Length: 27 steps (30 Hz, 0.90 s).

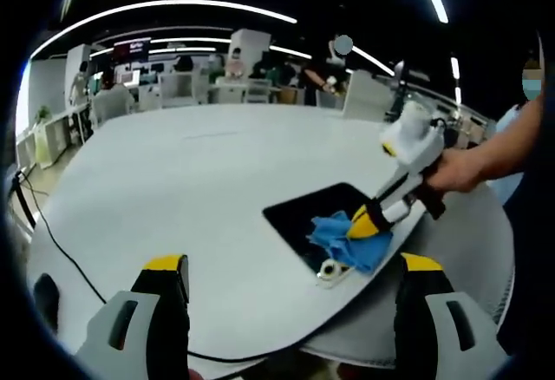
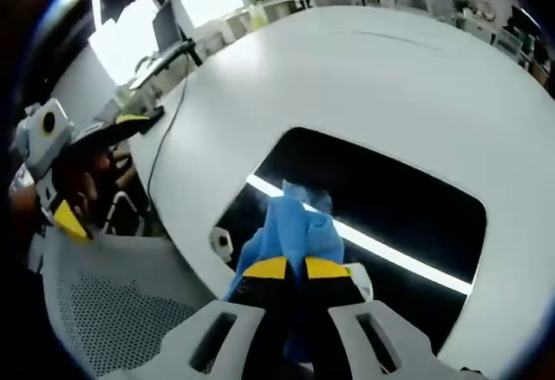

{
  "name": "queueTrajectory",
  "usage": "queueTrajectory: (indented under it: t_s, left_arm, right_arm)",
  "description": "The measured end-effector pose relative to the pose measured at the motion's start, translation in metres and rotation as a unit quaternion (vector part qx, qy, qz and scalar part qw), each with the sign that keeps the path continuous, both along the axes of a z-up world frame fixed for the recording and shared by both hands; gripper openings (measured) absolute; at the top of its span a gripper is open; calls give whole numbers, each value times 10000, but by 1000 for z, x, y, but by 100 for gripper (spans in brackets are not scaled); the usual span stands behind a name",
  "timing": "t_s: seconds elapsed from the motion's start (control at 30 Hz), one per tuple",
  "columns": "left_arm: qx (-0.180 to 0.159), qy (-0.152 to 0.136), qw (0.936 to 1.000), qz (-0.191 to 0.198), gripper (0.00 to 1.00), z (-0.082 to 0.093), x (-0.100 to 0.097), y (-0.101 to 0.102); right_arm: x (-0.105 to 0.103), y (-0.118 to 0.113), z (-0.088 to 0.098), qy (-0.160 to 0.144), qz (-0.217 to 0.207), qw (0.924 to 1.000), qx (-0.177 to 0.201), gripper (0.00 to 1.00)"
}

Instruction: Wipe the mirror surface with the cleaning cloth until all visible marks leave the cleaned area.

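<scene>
The right gripper [image 2: 286, 269] clamps a crumpled blue cleaning cloth [image 2: 295, 228] on the dark glossy mirror [image 2: 390, 198]; the left gripper [image 1: 290, 267] hovers, jaws apart

Glossy glass, soft cloth, matt counter.
The mirror [image 2: 390, 198] gleams dark and smooth, reflecting a ceiling light; the blue cleaning cloth [image 2: 295, 228] looks soft and crumpled; the white counter [image 1: 199, 180] reads matt, smooth.

Plain bright blue cleaning cloth [image 2: 299, 228], dark glossy rectangular mirror [image 2: 408, 206] with a white light streak, pale grey-white round table [image 1: 199, 189], yellow-tipped grey-and-black right gripper [image 2: 288, 268]
</scene>
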<state>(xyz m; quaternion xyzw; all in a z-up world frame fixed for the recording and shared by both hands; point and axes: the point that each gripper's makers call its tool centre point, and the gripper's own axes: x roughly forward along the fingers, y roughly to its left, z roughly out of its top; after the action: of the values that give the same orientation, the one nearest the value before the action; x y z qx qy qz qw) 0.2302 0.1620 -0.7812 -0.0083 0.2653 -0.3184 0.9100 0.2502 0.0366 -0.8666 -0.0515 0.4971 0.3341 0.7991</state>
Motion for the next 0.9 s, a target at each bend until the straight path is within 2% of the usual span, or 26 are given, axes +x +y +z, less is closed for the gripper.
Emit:
queueTrajectory:
  t_s: [0.1, 0.2, 0.33, 0.43, 0.53, 0.63, 0.83, 0.9]
  left_arm:
    - [21, 13, 10000, 61, 100, -1, 5, 12]
    - [29, -20, 9998, 171, 100, 2, 11, 22]
    - [24, -83, 9996, 282, 100, 8, 16, 34]
    - [54, -68, 9994, 333, 100, 8, 17, 42]
    - [13, -34, 9993, 364, 100, 7, 18, 45]
    - [3, -23, 9993, 382, 100, 6, 18, 45]
    - [-85, -34, 9992, 384, 100, 8, 17, 40]
    - [-77, -45, 9993, 375, 100, 8, 15, 40]
  right_arm:
    - [0, 19, 0, -25, 158, 9999, -58, 0]
    - [-3, 44, 0, 20, 284, 9996, 66, 0]
    - [-1, 60, 1, -3, 373, 9993, 61, 0]
    - [-2, 59, 1, -28, 483, 9988, 23, 0]
    - [-1, 56, 1, -58, 468, 9986, 259, 0]
    - [0, 56, 1, 55, 372, 9987, 357, 0]
    - [4, 58, 1, 276, 500, 9980, 267, 0]
    - [13, 59, 1, 176, 603, 9978, 202, 0]
